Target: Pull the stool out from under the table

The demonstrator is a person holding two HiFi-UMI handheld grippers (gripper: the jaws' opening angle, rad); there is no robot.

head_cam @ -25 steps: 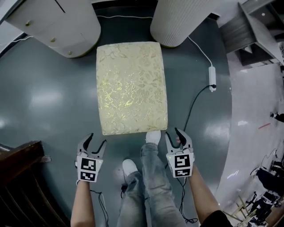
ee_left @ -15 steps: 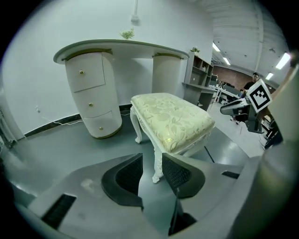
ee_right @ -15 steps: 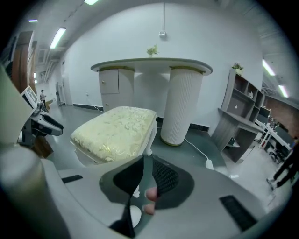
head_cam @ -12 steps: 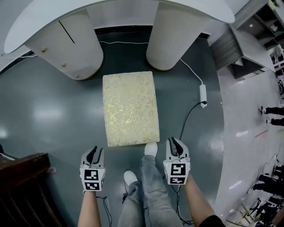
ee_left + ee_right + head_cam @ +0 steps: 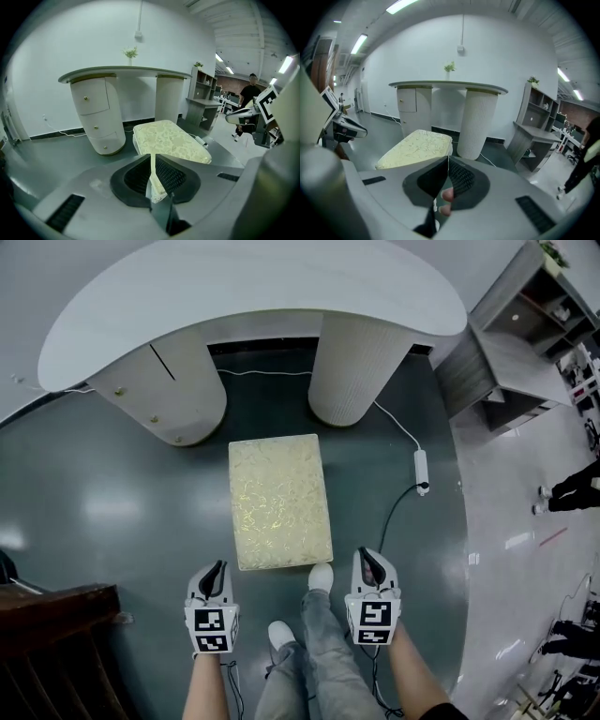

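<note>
stool (image 5: 280,500) seemingly past table (image 5: 253,287) edge, floor (image 5: 122,502) open | left gripper (image 5: 217,570), right gripper (image 5: 368,562): jaws just closed, empty

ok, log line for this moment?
stool: out from under table | left claw: just closing to shut, empty | right claw: shut, empty

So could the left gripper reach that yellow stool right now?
Probably yes: only floor lies between the left gripper and the stool. Its jaws have just been closing, with nothing between them, so they'd need reopening.

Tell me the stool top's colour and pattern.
The stool top is cream with a gold floral pattern, clearest in the head view.
</note>
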